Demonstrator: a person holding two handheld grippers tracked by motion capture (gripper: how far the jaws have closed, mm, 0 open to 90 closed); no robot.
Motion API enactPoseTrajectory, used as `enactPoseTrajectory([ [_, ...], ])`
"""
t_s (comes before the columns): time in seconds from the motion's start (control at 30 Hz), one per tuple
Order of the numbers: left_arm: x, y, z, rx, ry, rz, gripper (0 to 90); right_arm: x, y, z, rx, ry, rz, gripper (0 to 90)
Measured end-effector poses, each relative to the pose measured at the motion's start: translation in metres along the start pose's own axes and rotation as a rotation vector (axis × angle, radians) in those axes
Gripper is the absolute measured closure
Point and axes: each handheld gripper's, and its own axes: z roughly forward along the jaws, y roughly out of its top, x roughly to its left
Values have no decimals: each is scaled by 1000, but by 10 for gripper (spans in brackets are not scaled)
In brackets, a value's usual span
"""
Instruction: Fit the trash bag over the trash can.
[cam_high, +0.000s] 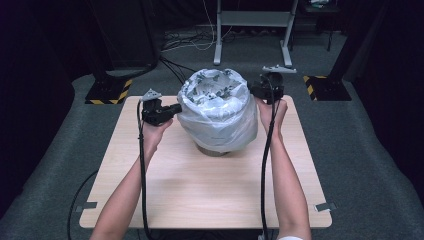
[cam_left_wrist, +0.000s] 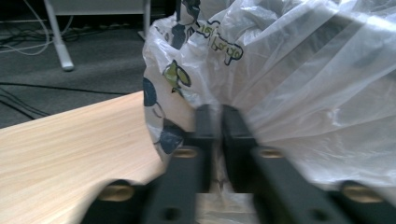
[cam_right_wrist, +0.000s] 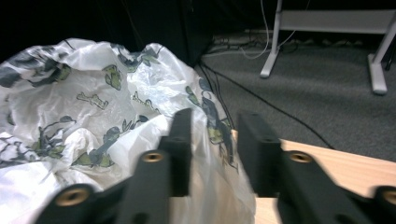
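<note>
Centrally, bag (cam_high: 218, 112) well inside table (cam_high: 200, 195) edges; front half bare.

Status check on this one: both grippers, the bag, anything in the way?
Left gripper pinching the plastic bag at its side. Right gripper open, bag's edge between its fingers, not clamped. Bag lines a bin on the table. Nothing in the way.

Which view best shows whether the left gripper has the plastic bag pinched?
The left gripper view: the left gripper has bunched film of the plastic bag between its nearly closed jaws. The high view shows it touching the bag's side; the right gripper view shows the bag's printed rim.
</note>
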Motion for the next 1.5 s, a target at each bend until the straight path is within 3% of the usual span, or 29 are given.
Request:
enactPoseTrajectory([
  [0.1,-3,1,-5,-3,14,-2,551,-2,-2,-9,-14,11,-2,522],
  [0.13,-5,1,-7,-3,23,-3,551,-3,-3,-13,-20,17,-4,481],
  [0.23,-10,0,-15,-5,29,-2,396,-3,-5,-28,-35,35,-12,358],
  [0.4,-17,1,-23,-8,24,19,277,4,-7,-36,-14,65,-36,267],
  [0.53,-22,2,-30,-13,20,34,234,9,-7,-38,4,84,-55,237],
  [0.63,-25,3,-33,-7,16,45,195,18,-4,-36,54,80,-84,206],
  [0.73,-29,2,-36,1,14,57,173,19,-4,-34,69,83,-86,191],
  [0.77,-31,1,-38,9,18,73,168,20,-5,-31,97,86,-90,175],
  [0.87,-33,0,-40,7,19,81,156,20,-5,-27,131,80,-100,153],
  [0.9,-34,0,-41,12,17,82,155,19,-4,-24,157,99,-84,138],
  [1.17,-36,-5,-44,26,2,93,140,26,-3,-11,219,106,-100,107],
  [1.23,-36,-6,-45,29,0,91,138,27,-3,-11,220,104,-106,103],
  [1.27,-36,-6,-47,29,-3,91,125,28,-2,-16,182,103,-109,101],
  [1.3,-36,-6,-47,29,-3,91,124,28,-2,-16,182,103,-109,101],
  [1.37,-37,-7,-52,26,-1,100,118,28,0,-30,118,119,-105,88],
  [1.5,-38,-9,-57,29,-2,108,109,28,2,-45,85,132,-111,84],
])
